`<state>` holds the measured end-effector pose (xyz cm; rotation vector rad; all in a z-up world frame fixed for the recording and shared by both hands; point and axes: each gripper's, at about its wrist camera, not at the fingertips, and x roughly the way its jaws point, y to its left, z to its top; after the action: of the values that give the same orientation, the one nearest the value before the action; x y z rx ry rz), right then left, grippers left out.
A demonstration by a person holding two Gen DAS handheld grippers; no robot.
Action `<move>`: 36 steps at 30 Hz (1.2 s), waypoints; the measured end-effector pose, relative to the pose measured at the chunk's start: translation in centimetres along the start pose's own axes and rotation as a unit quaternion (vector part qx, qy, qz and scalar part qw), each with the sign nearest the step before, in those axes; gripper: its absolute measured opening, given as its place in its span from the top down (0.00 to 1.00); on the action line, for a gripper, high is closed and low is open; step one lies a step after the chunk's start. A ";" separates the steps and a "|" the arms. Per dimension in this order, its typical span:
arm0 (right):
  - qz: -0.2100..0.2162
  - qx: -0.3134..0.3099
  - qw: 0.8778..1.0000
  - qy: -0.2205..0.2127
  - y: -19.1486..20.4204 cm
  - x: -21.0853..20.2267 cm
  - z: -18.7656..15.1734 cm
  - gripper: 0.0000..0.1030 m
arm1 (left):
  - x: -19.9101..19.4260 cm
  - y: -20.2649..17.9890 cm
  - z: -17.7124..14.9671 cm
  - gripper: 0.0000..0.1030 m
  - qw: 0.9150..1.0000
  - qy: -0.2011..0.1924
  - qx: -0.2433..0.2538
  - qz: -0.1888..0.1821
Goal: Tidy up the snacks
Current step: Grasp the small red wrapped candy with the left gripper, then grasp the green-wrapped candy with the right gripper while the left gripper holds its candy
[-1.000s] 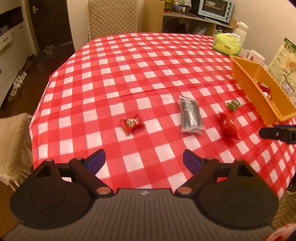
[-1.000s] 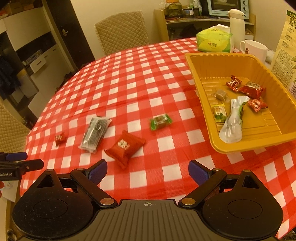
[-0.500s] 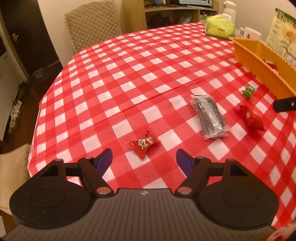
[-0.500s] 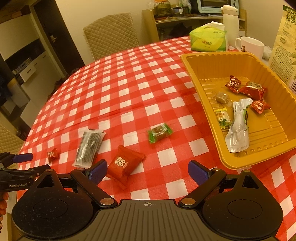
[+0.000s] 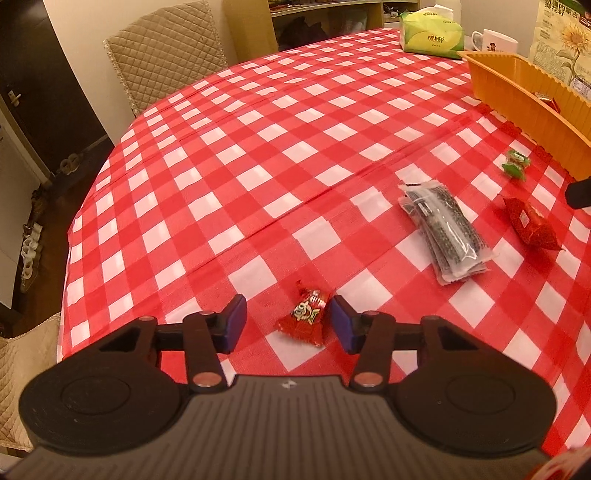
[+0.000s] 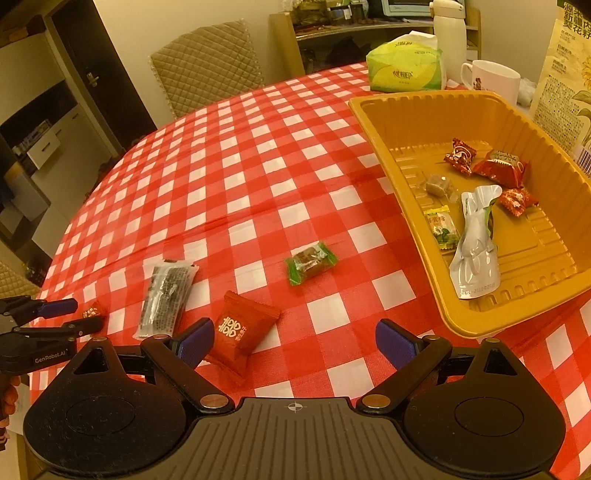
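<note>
Now | our left tool (image 5: 286,321) has just been closing around the small red candy (image 5: 306,318), far from the orange tray (image 5: 517,96), not yet pinching | right tool (image 6: 293,341) spread | pickup next

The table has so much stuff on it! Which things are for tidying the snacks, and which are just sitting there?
For the job:
- small red candy, between the left gripper's closing jaws
- grey packet
- red pouch
- green candy
- tray
- right gripper

Just sitting there:
- tissues
- mug
- flask
- seed bag
- chair
</note>
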<state>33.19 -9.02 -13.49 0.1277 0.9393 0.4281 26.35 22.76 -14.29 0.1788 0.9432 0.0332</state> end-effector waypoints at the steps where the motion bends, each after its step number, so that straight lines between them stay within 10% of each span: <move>1: 0.000 0.000 1.000 0.000 0.0 0.1 0.0 0.08 | 0.1 0.0 0.1 0.58 1.000 0.001 0.000 -0.003; 8: 0.001 -0.001 1.000 0.001 0.2 0.5 0.3 0.09 | 0.4 0.2 0.2 0.83 0.999 0.007 -0.011 -0.030; 15: 0.001 -0.004 1.000 -0.002 0.6 1.3 0.9 0.09 | 0.0 1.4 0.1 0.84 0.998 0.004 -0.055 -0.029; 36: -0.018 0.014 1.000 0.018 0.7 6.4 4.1 0.51 | -0.1 4.7 -0.3 0.84 0.991 0.010 -0.133 -0.007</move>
<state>39.55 -5.49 -15.68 0.1285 0.9808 0.3860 26.27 27.45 -13.56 -0.0742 0.9493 0.1475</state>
